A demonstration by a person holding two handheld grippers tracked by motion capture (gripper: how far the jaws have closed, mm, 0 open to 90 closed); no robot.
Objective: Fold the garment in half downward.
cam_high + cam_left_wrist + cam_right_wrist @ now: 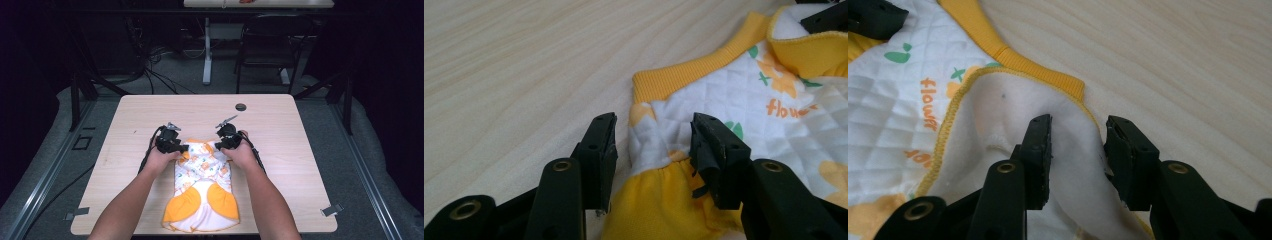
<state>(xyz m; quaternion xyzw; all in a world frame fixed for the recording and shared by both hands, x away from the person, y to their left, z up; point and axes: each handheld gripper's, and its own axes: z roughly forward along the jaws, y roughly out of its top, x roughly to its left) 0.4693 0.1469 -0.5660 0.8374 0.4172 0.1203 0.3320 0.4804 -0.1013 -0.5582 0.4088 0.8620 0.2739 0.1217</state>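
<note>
Nearest the table's front edge, a small quilted baby garment (202, 192) is lying flat on the wooden table (280, 165), yellow sleeves folded toward the person. It is looking light, soft and floppy; it will likely be sagging and bunching when lifted, so the ribbed yellow collar edge (704, 70) is offering the firmest hold.

Left gripper (654, 140): jaws standing wide, straddling a fold of fabric at the shoulder, pads not pressing. Right gripper (1078, 145): jaws likewise spread over the white fleece lining, nothing clamped.

Farther off, a dark round grommet (241, 107) is sitting in the tabletop, well apart. Beyond, a black chair (270, 45) is standing. Nothing is obstructing.
</note>
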